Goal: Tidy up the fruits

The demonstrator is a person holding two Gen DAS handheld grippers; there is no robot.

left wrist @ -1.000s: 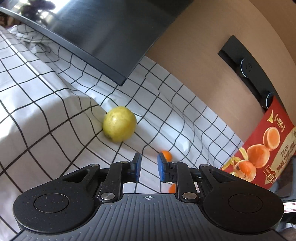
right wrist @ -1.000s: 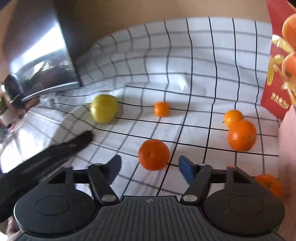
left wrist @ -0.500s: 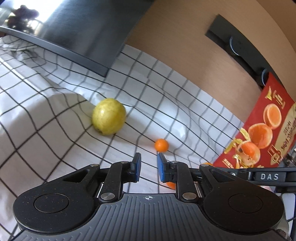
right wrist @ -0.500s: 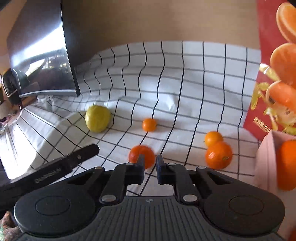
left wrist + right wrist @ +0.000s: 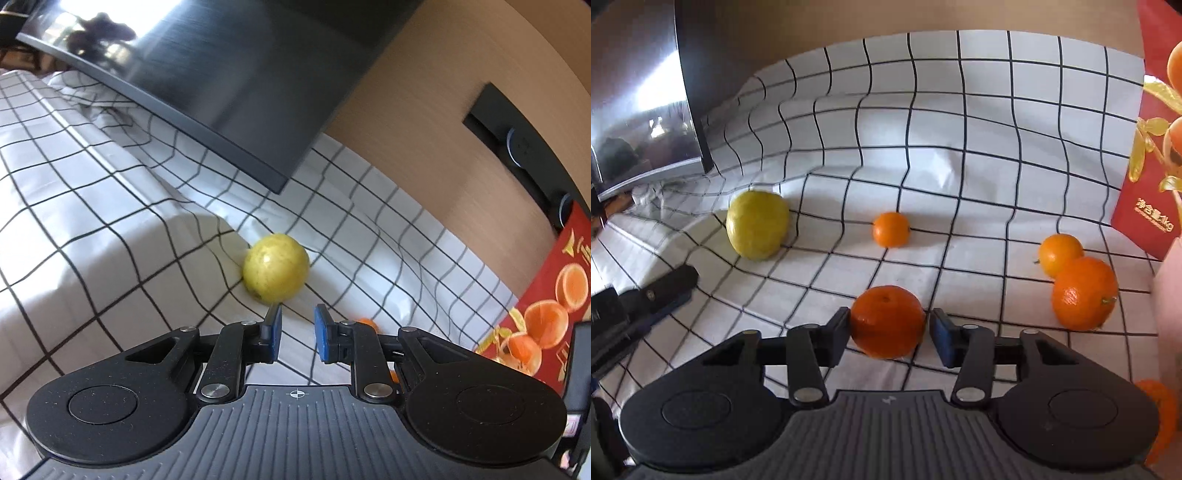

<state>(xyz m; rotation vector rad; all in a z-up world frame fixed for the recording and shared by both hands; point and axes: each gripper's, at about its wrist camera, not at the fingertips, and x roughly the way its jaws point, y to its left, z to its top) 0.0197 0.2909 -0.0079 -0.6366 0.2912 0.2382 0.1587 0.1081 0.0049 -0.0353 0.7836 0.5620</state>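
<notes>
Your right gripper (image 5: 889, 328) is low in the right wrist view, and its jaws are opening. A big orange (image 5: 886, 314) sits right between them on the checked cloth (image 5: 960, 110). The left pad looks like it touches the peel. The right pad looks just off it, so you do not have a grip on it.

The orange is round, so it has no long side to line up with. It lies straight ahead, in the middle of the gap. I think you only need to close on it where it is.

At the lower right edge there is another orange (image 5: 1156, 417), beside a pink thing (image 5: 1169, 295). I cannot tell what that thing is. Farther up on the right, two oranges (image 5: 1084, 293) touch each other. A small orange (image 5: 891, 229) lies alone in the middle, and a yellow fruit (image 5: 757, 229) lies to the left. A red box (image 5: 1145, 184) stands at the far right.

Your left gripper (image 5: 297, 325) is closed as far as it goes and holds nothing. In its view, the yellow fruit lies just ahead of the tips and a bit left, so that hand is the nearer one to it.
</notes>
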